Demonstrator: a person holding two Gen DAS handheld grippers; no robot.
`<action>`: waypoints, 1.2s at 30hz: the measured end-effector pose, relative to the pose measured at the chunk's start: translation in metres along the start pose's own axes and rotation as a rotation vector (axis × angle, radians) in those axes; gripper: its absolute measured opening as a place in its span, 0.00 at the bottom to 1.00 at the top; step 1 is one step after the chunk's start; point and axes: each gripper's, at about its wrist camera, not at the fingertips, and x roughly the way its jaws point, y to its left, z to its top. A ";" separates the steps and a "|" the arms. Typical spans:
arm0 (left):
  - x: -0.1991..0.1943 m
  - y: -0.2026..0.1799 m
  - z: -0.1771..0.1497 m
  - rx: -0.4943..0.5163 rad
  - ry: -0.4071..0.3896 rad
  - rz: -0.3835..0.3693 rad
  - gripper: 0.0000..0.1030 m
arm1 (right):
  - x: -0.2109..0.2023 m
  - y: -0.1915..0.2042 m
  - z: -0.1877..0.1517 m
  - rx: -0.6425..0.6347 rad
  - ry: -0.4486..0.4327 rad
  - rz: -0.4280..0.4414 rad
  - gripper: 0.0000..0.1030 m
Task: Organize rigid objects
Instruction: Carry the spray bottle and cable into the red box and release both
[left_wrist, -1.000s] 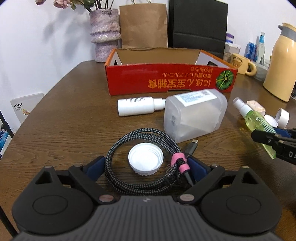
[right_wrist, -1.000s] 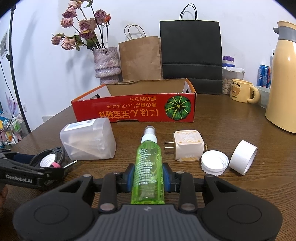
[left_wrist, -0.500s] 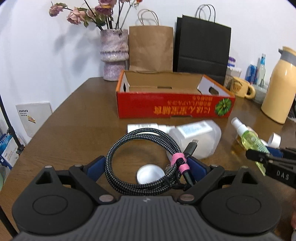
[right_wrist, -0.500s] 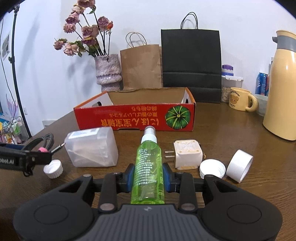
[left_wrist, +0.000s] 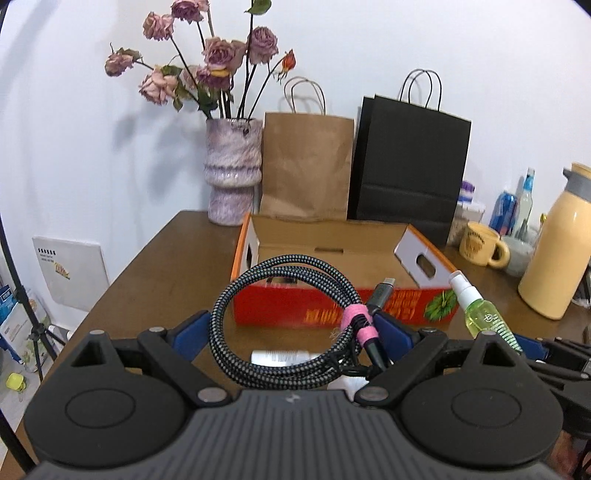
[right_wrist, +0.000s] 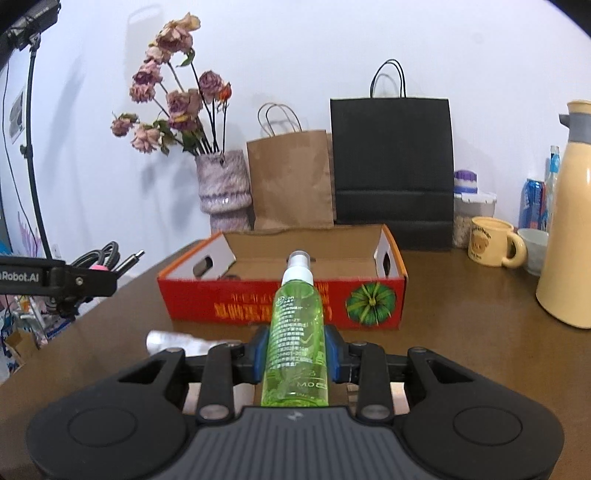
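Note:
My left gripper is shut on a coiled black braided cable with a pink tie, held in the air in front of the open red cardboard box. My right gripper is shut on a green spray bottle, nozzle pointing at the red box. In the left wrist view the green bottle shows at the right. The right wrist view shows the cable and left gripper at the far left. A white bottle lies on the table below.
Behind the box stand a purple vase of dried roses, a brown paper bag and a black paper bag. At the right are a yellow mug and a cream thermos jug. The wooden table's edge runs along the left.
Both grippers have risen off the table with the cable and the green bottle. The box interior now shows; the white cap, clear container and charger have dropped out of view.

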 end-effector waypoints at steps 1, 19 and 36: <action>0.002 -0.001 0.003 -0.005 -0.002 0.000 0.92 | 0.002 0.001 0.004 0.001 -0.007 0.000 0.30; 0.063 -0.017 0.057 -0.061 -0.015 -0.016 0.92 | 0.054 -0.004 0.066 0.063 -0.071 -0.010 0.30; 0.145 -0.017 0.089 -0.126 -0.003 0.032 0.91 | 0.142 -0.020 0.105 0.101 -0.041 -0.036 0.30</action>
